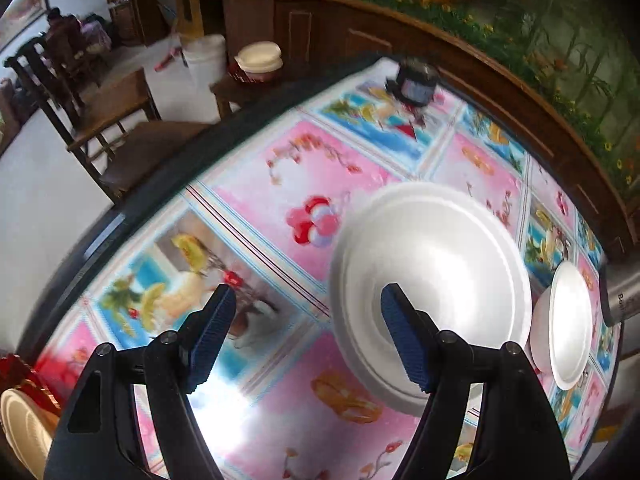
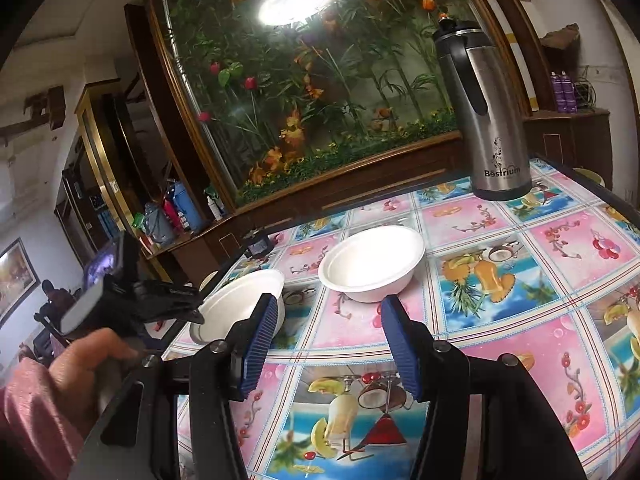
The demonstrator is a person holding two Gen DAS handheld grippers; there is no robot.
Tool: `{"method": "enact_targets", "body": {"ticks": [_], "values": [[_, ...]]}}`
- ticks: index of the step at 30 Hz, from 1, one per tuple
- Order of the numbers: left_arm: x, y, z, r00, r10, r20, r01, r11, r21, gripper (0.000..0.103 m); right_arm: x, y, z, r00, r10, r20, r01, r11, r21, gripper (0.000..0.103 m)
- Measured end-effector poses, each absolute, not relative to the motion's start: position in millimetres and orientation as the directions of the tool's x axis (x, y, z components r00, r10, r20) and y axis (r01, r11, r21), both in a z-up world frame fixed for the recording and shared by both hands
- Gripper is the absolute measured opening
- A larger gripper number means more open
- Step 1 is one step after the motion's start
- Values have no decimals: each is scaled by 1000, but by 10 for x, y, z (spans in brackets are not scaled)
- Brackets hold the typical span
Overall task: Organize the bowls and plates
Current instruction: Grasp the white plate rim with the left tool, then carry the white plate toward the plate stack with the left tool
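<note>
Blue-padded jaws wide on both: left gripper [image 1: 308, 336] over a white bowl [image 1: 430, 280], second bowl [image 1: 568, 324] just beside; right gripper [image 2: 328, 348] empty, near both. Floral tabletop [image 2: 500, 320]. Steel flask [image 2: 486, 120] reads "Bestrium".

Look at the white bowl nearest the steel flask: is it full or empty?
Empty. The white bowl stands upright on the table, and its bare white inside shows, with nothing in it.
</note>
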State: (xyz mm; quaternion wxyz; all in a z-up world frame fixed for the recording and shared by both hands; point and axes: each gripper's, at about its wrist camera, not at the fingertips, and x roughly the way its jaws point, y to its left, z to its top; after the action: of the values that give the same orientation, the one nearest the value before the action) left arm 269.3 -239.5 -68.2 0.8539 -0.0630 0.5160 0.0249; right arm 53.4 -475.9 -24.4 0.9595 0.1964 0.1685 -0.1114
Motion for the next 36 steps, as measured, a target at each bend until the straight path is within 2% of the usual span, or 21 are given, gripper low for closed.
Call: {"method": "enact_targets", "body": {"ticks": [3,6,8,10,18,24,36], "values": [[2759,-2438,-782,434,-37,-900,-94,992,-86,74,534,-4772,-250,916,-154,-371,288,895,340,57],[2751,-2503,-873,399,-40,-916,-55,996,-68,48,529,-4795,-251,916,-155,-371,292,890,349,56],[2749,-2530,-917,378,-47,-925,-34,997,-65,21,539,-4799,-264,911,-160,-379,301,888,348,56],[2714,-2537,-927,376,-62,-925,-20,997,-75,16,551,-4805,-271,909,-156,-386,302,886,353,56],[2274,-2655,-858,365,-64,-929,109,994,-25,14,622,-4939,-350,904,-38,-427,251,854,457,55],[1706,-2640,-887,319,-108,-942,214,976,-39,14,689,-5048,-432,875,54,-481,233,824,516,55],[767,-2285,-840,303,-168,-938,321,945,-65,14,520,-5110,-454,860,75,-505,235,821,521,56]]}}
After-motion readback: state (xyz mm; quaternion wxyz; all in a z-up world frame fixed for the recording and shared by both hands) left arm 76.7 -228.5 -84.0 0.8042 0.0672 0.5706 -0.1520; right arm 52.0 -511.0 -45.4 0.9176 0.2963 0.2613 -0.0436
